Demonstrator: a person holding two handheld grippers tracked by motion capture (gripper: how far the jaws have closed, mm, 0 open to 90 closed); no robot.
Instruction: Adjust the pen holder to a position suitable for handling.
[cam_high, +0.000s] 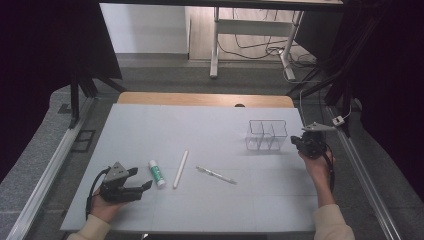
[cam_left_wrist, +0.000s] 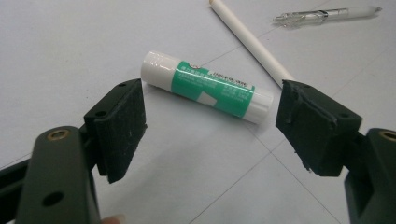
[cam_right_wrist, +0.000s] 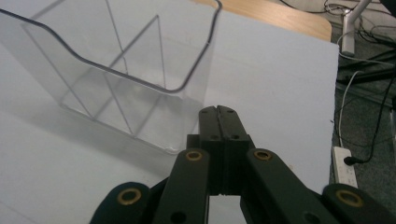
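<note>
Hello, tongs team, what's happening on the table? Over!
Left tongs open, glue stick lying between them, untouched. Right tongs shut, empty, beside clear organizer. White stick lies close behind glue stick.

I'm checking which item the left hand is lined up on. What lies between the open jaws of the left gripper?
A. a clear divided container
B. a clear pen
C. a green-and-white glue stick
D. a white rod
C: in the left gripper view the glue stick lies on the table between the wide-open jaws of the left gripper, untouched by either; the white rod and the clear pen lie farther off.
</note>
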